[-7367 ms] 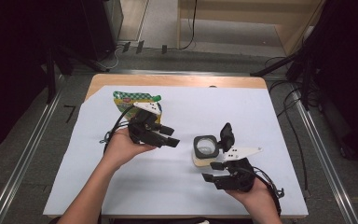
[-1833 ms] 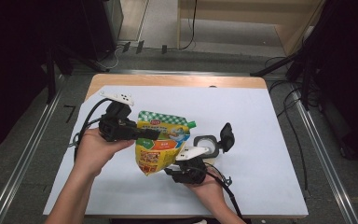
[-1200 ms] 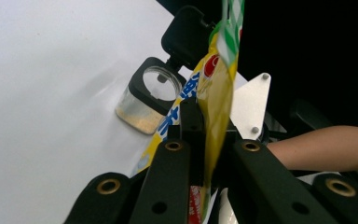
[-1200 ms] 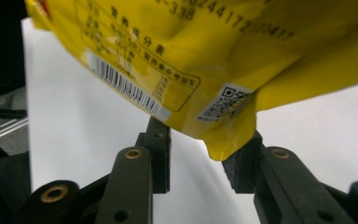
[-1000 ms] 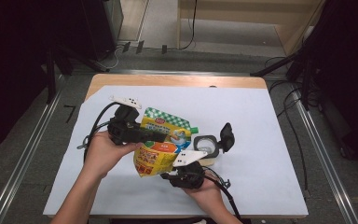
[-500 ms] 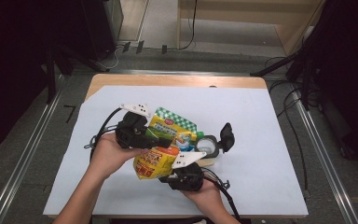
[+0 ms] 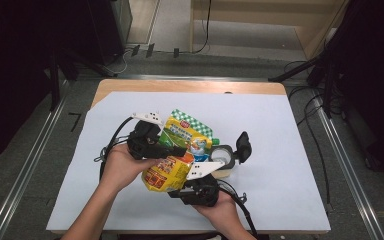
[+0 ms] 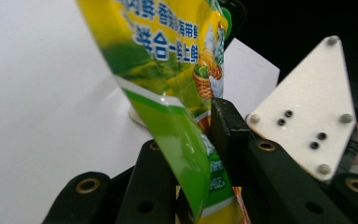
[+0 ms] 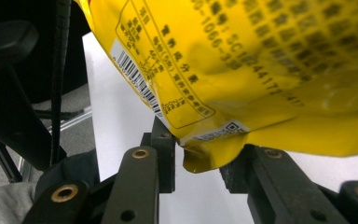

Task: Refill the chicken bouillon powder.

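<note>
A yellow and green refill pouch [image 7: 177, 150] with a green spout cap [image 7: 213, 143] is held up over the table, tilted with its spout toward a small open jar [image 7: 221, 156]. My left gripper [image 7: 175, 149] comes in from the left and is shut on the pouch's green side; its jaws have just closed a little further. In the left gripper view the pouch [image 8: 177, 93] runs between the left gripper [image 8: 189, 135] jaws. My right gripper [image 7: 180, 184] holds the pouch from below. There the yellow bottom corner [image 9: 205, 158] sits pinched in the right gripper [image 9: 200, 161].
The jar's black lid [image 7: 243, 145] stands flipped open to its right. White paper [image 7: 280, 130] covers most of the wooden table [image 7: 190, 86]. Metal rails and cables run along the floor on both sides.
Since a second ago my left gripper and the pouch have shifted right, bringing the spout nearer the jar. The right gripper has stayed in place under the pouch.
</note>
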`<state>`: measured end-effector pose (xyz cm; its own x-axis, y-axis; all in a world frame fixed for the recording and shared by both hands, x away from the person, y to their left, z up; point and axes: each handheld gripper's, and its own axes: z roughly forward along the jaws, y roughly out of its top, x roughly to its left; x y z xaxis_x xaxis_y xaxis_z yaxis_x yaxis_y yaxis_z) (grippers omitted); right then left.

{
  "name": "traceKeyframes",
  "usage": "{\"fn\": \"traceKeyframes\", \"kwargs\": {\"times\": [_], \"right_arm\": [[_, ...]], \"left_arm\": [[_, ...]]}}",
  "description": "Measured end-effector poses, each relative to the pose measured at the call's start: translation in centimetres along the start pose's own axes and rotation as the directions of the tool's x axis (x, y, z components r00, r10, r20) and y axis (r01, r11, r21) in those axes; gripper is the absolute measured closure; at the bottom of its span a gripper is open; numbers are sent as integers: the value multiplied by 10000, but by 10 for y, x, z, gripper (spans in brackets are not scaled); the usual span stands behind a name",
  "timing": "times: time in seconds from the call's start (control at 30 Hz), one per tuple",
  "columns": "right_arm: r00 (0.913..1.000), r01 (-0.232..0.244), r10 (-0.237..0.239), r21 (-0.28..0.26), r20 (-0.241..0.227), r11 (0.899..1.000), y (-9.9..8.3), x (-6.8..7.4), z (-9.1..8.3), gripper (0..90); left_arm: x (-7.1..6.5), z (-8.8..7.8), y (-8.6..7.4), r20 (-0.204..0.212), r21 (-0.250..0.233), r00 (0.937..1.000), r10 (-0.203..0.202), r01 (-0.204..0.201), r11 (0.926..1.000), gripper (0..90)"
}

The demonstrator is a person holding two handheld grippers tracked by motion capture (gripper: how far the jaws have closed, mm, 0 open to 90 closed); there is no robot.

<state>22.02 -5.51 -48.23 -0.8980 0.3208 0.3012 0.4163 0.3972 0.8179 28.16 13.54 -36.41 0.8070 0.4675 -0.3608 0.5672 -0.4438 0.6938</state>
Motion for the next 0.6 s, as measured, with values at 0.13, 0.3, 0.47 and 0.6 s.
{"fn": "traceKeyframes", "kwargs": {"times": [0.13,0.3,0.47,0.6], "right_arm": [[10000,46,-46,30,37,10000,0,1,0,700],[9997,215,-215,2,65,9998,0,6,3,677],[9999,130,-130,25,-27,9999,0,9,4,669],[10000,91,-91,-1,-38,10000,0,10,5,648]], "left_arm": [[-1,3,2,-262,292,9973,-680,687,9972,821],[-10,9,5,-722,552,9943,-785,826,9951,861],[-13,13,6,-897,725,9934,-718,784,9943,861],[-13,16,8,-1044,789,9894,-1005,1089,9909,863]]}}
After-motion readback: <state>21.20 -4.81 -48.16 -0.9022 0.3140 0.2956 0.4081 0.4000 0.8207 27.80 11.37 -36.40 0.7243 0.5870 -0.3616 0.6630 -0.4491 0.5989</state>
